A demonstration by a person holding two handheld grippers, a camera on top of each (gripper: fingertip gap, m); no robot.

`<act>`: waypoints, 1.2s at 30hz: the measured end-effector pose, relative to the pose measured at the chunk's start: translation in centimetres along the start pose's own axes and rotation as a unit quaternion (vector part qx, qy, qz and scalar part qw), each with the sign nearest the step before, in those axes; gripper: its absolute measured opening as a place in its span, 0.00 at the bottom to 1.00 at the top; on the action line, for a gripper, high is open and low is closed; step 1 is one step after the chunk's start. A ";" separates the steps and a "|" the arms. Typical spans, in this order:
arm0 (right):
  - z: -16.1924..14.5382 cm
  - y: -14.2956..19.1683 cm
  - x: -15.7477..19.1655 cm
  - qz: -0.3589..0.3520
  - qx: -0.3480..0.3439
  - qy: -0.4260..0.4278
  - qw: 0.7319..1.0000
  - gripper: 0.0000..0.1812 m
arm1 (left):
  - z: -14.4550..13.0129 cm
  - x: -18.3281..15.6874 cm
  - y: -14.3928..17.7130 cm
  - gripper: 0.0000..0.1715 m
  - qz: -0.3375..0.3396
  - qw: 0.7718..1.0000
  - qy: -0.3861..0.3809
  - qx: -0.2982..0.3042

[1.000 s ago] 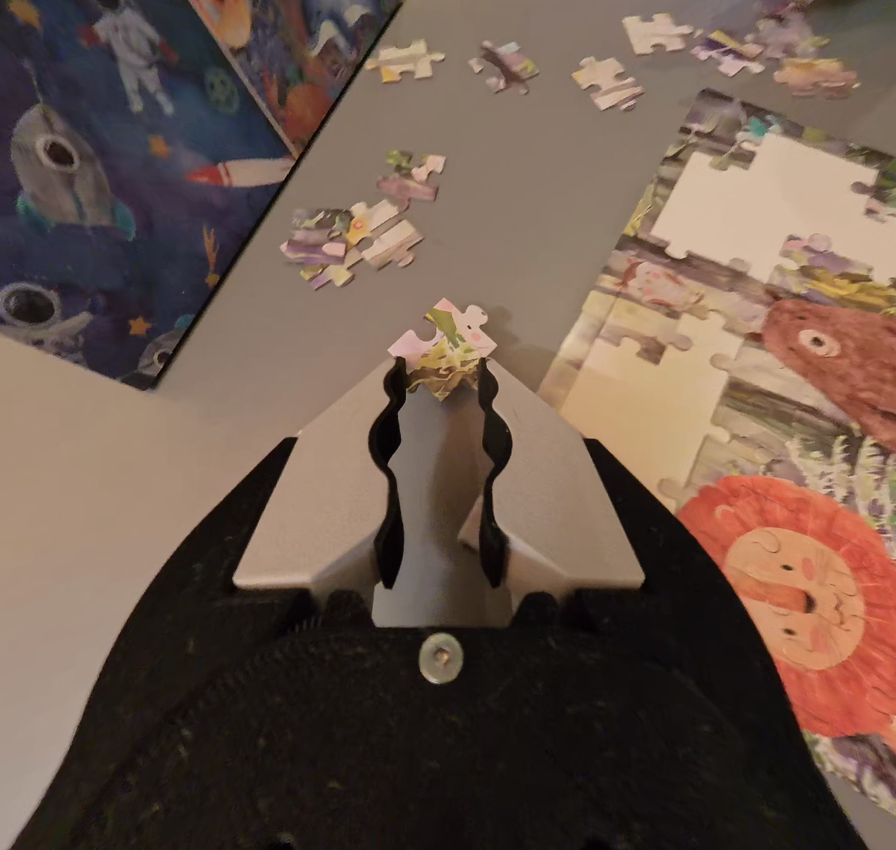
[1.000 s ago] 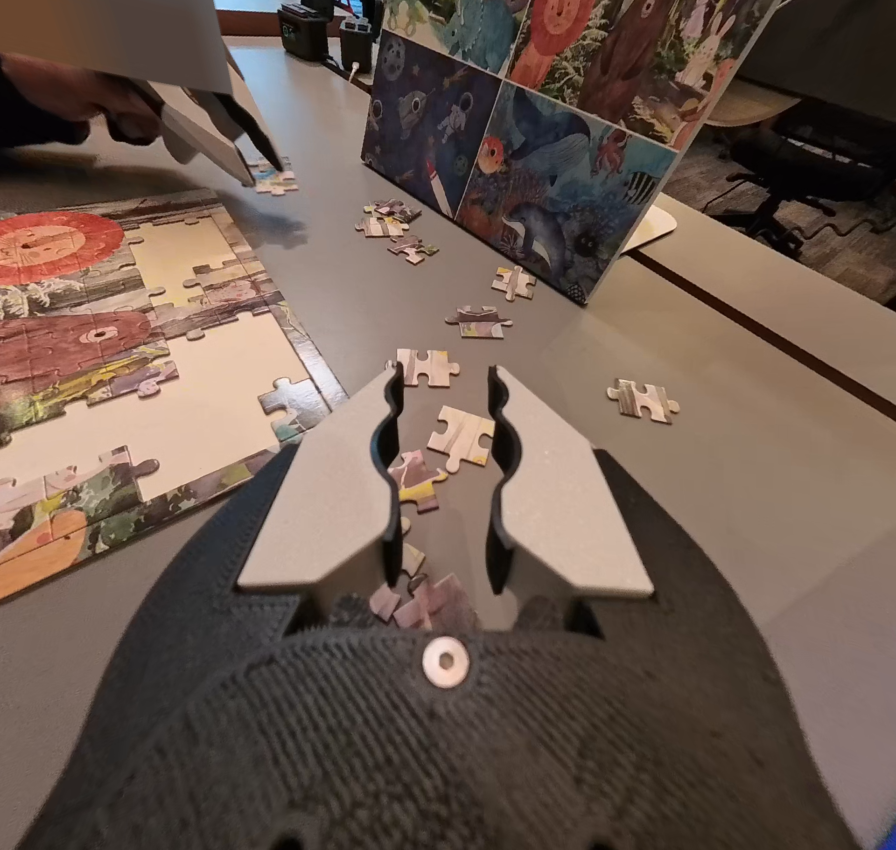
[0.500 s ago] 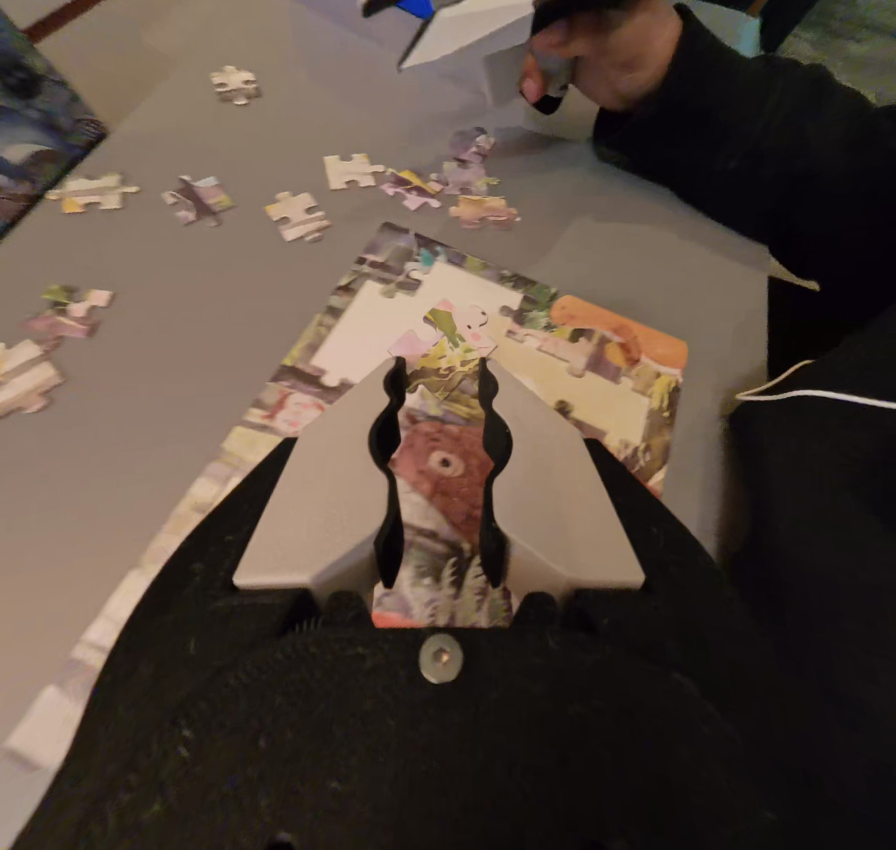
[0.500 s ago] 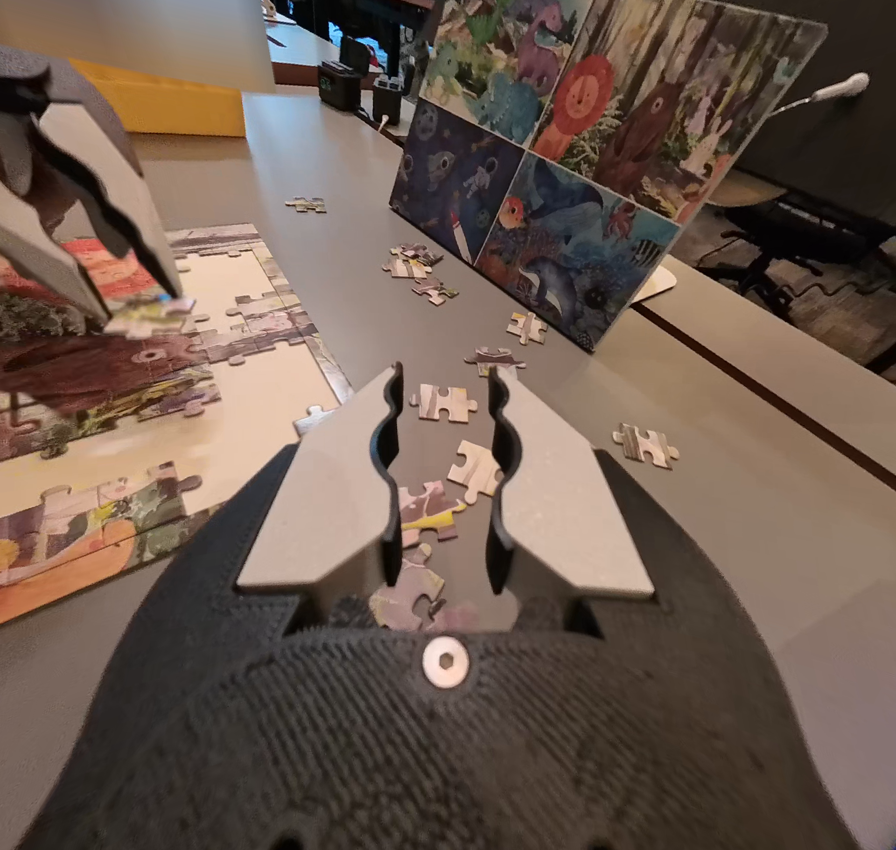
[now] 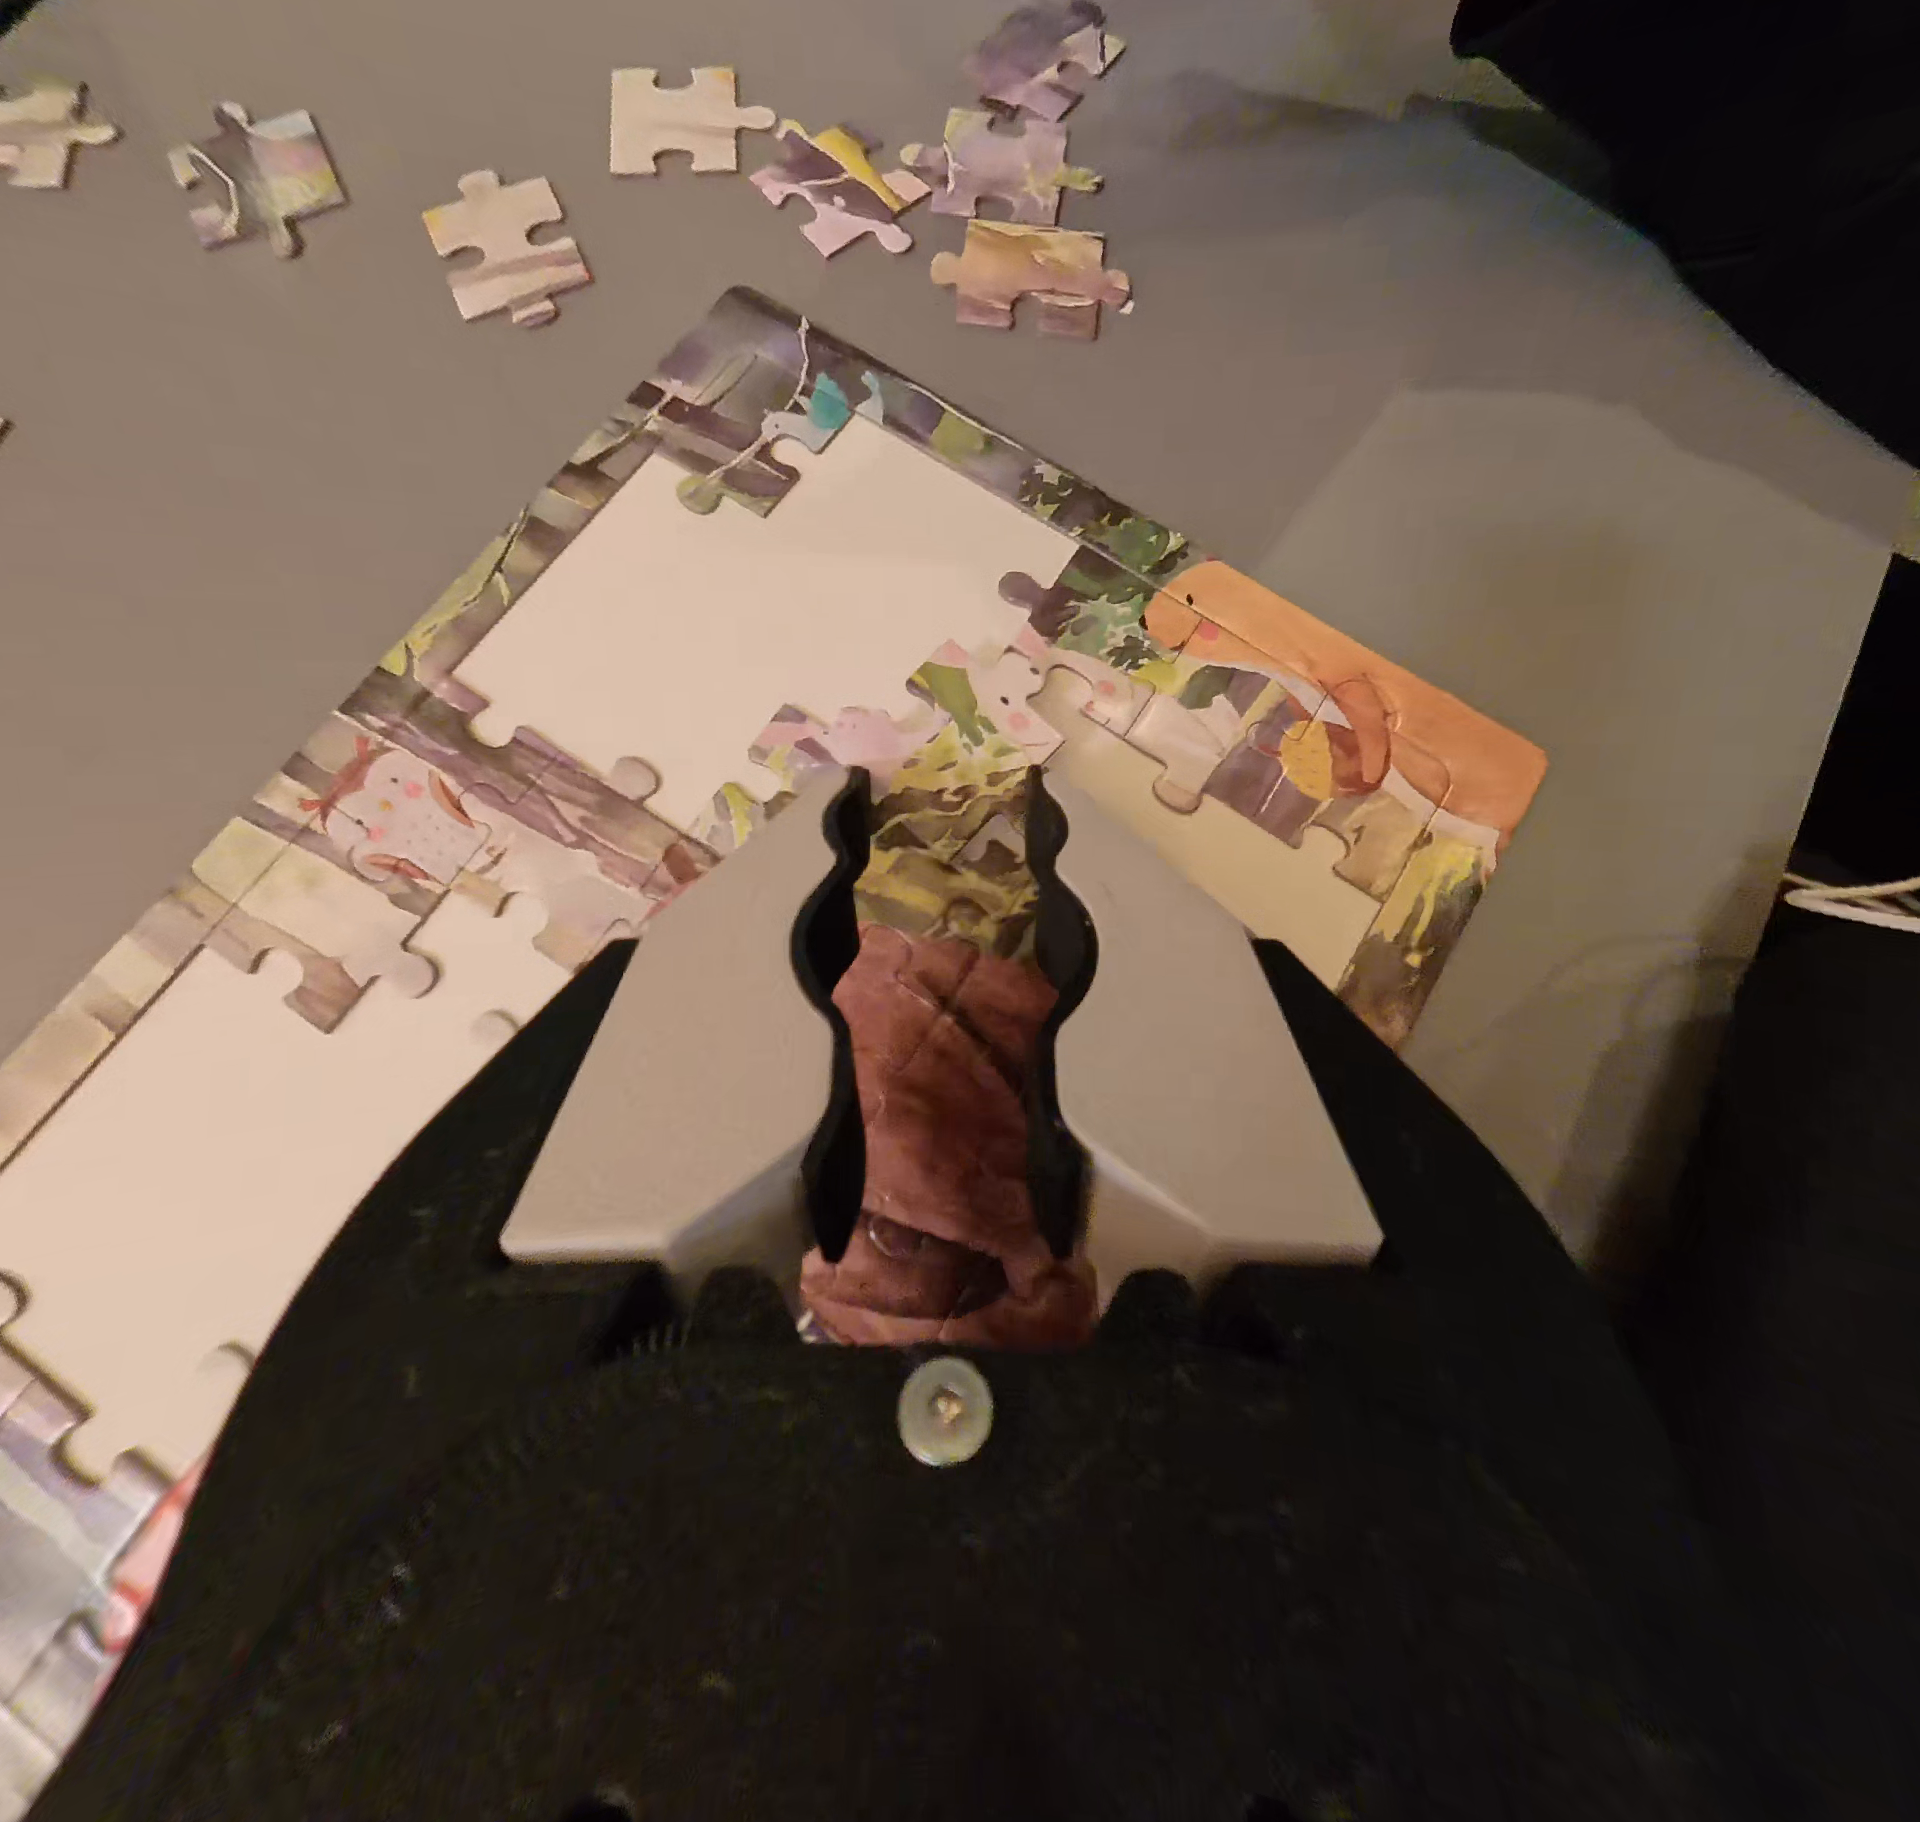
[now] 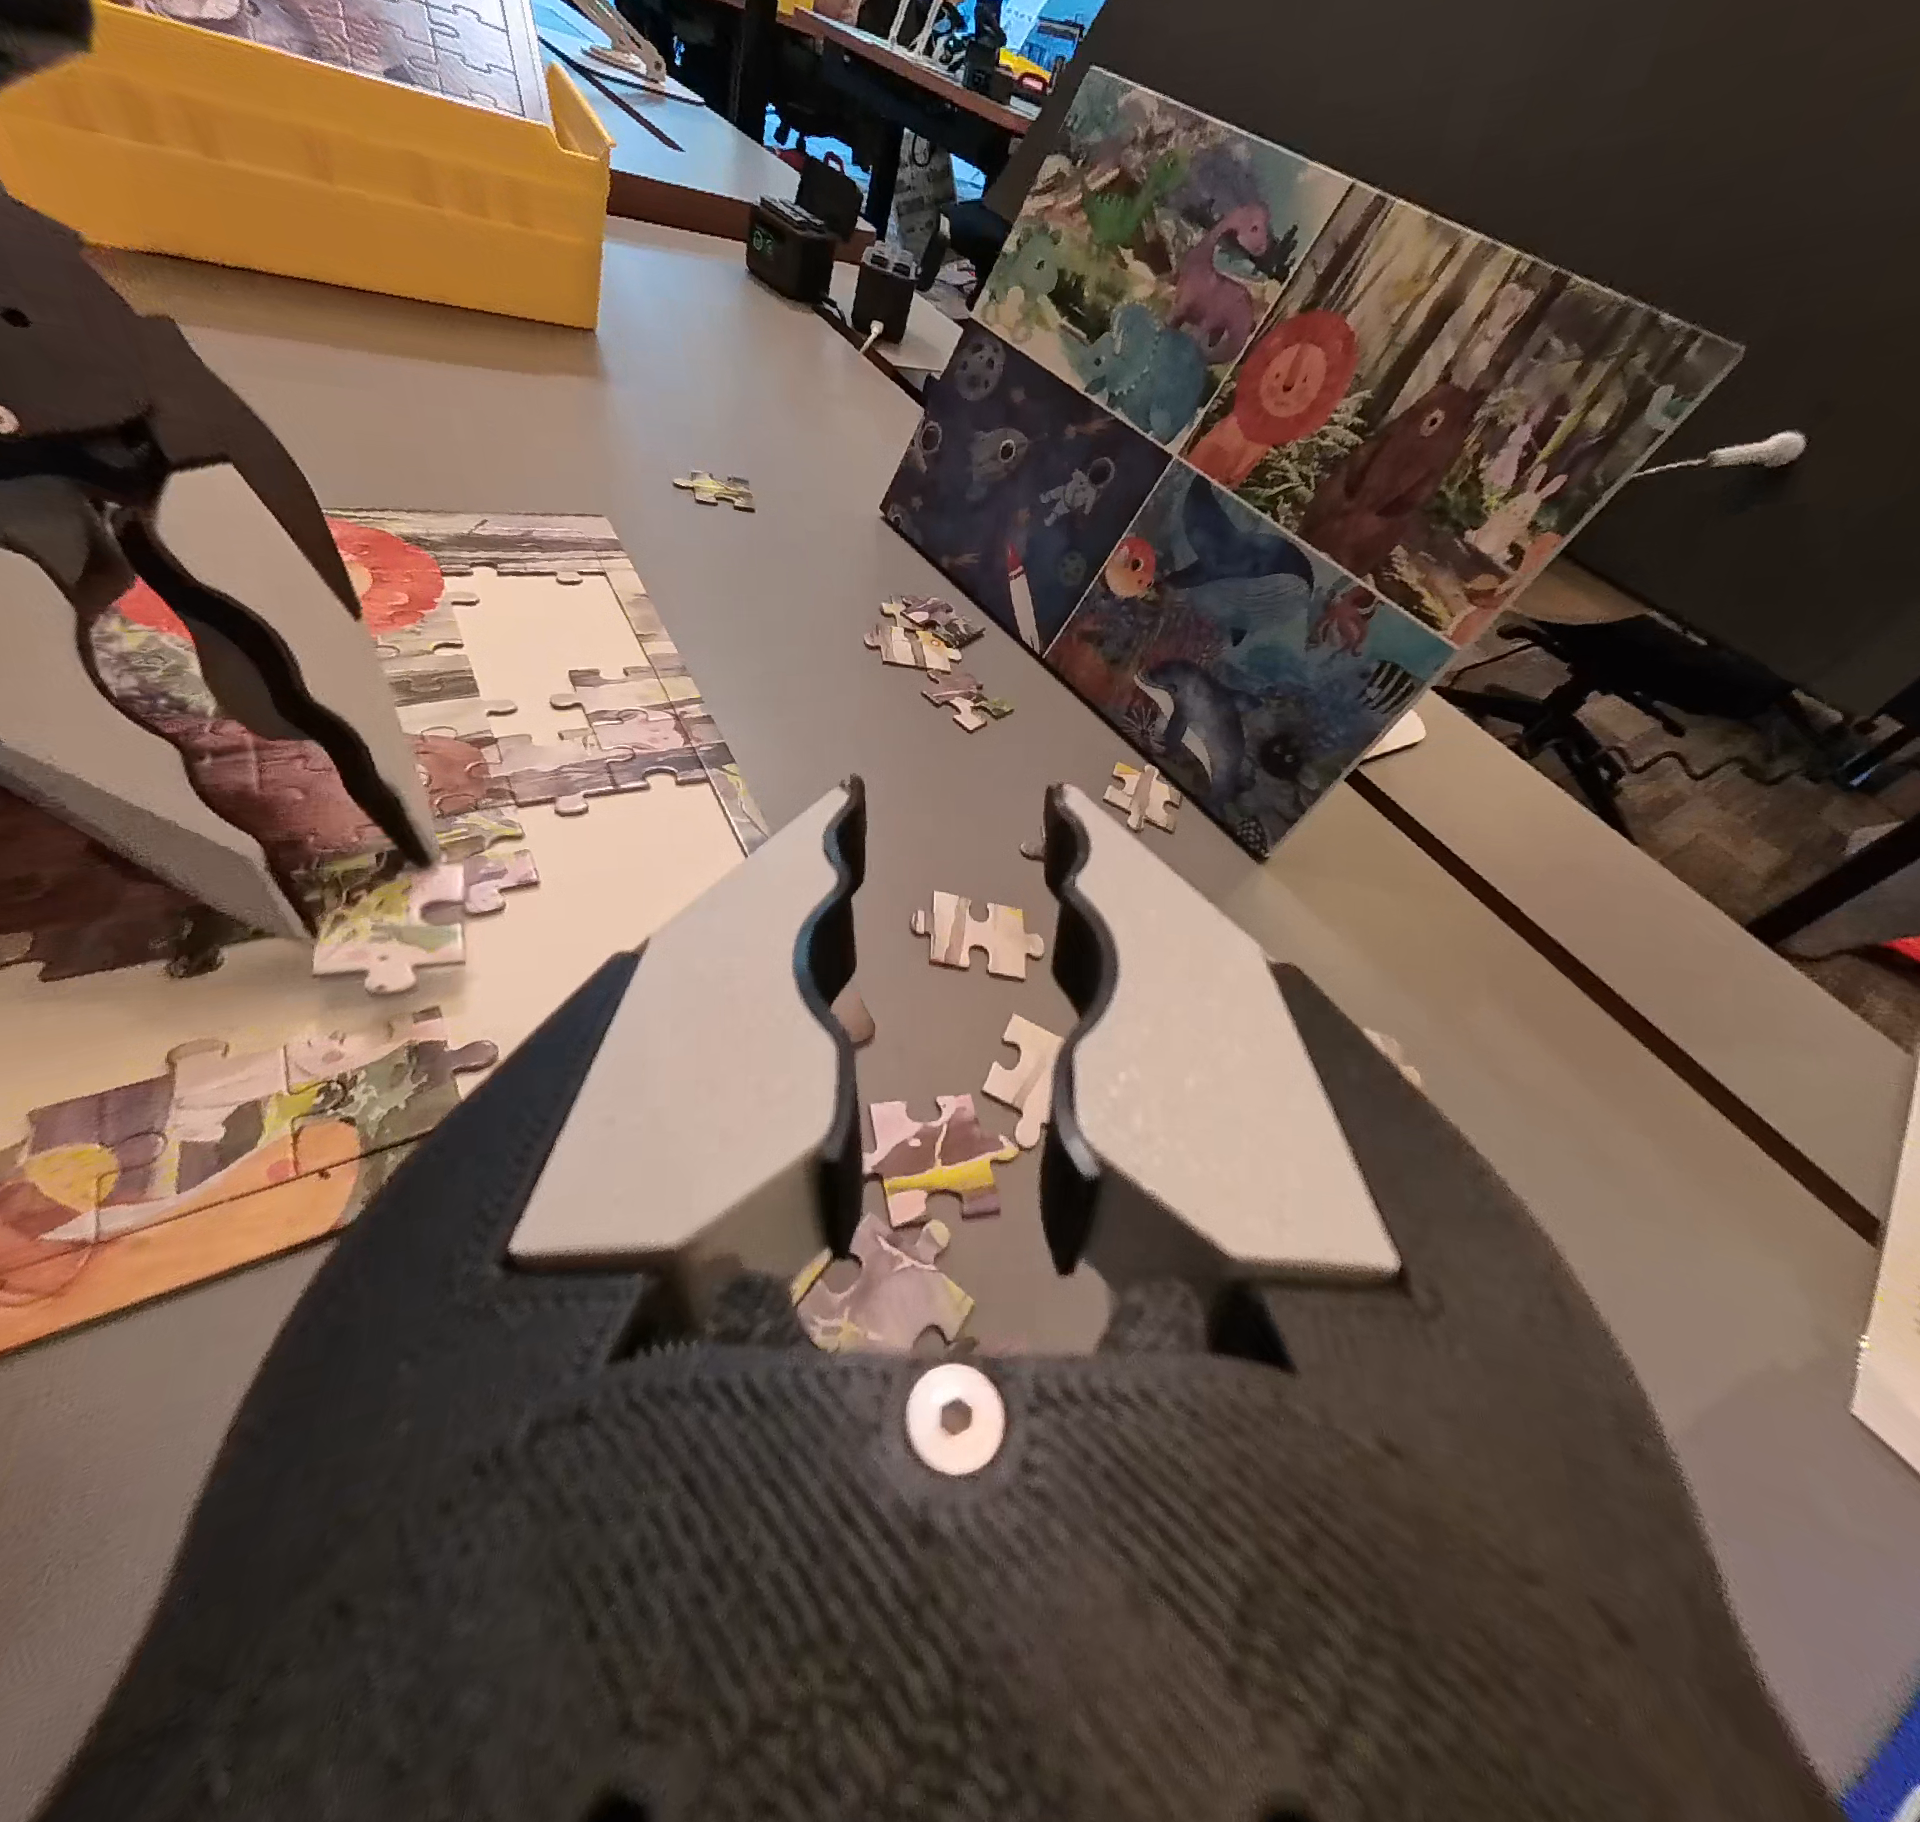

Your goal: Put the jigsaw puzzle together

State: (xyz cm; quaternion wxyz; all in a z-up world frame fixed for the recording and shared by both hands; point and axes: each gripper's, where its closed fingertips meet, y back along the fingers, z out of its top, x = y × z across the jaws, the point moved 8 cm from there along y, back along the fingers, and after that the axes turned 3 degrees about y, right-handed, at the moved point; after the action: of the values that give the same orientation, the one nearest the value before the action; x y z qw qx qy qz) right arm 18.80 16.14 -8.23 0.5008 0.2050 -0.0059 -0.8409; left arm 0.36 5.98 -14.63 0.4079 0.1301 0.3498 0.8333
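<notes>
Half-hidden puzzle piece between jaws

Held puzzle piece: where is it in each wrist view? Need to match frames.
Left wrist view: held puzzle piece sits centre, at the left gripper tips, over the puzzle board.
Right wrist view: it is at middle left, under the left gripper.
Shared landmark: brown bear.
</notes>
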 end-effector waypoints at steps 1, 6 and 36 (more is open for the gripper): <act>0.1 0.0 0.0 0.000 -0.001 0.001 1.000 0.18 | 0.0 -0.1 -0.1 0.16 -0.001 1.000 0.005 0.003; 0.2 0.1 0.1 -0.001 -0.002 0.006 1.000 0.18 | 0.0 -0.7 -0.3 0.17 -0.002 1.000 0.005 0.018; -2.7 -2.4 10.4 0.285 0.122 -0.004 0.951 0.19 | 1.3 2.1 -1.1 0.21 -0.261 0.964 -0.048 0.016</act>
State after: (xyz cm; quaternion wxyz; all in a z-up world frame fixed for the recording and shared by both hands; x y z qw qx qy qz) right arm 13.43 9.03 -14.74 0.6908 0.2506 -0.1687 -0.6570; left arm 0.36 8.67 -14.60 0.6254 0.0806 0.3647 0.6851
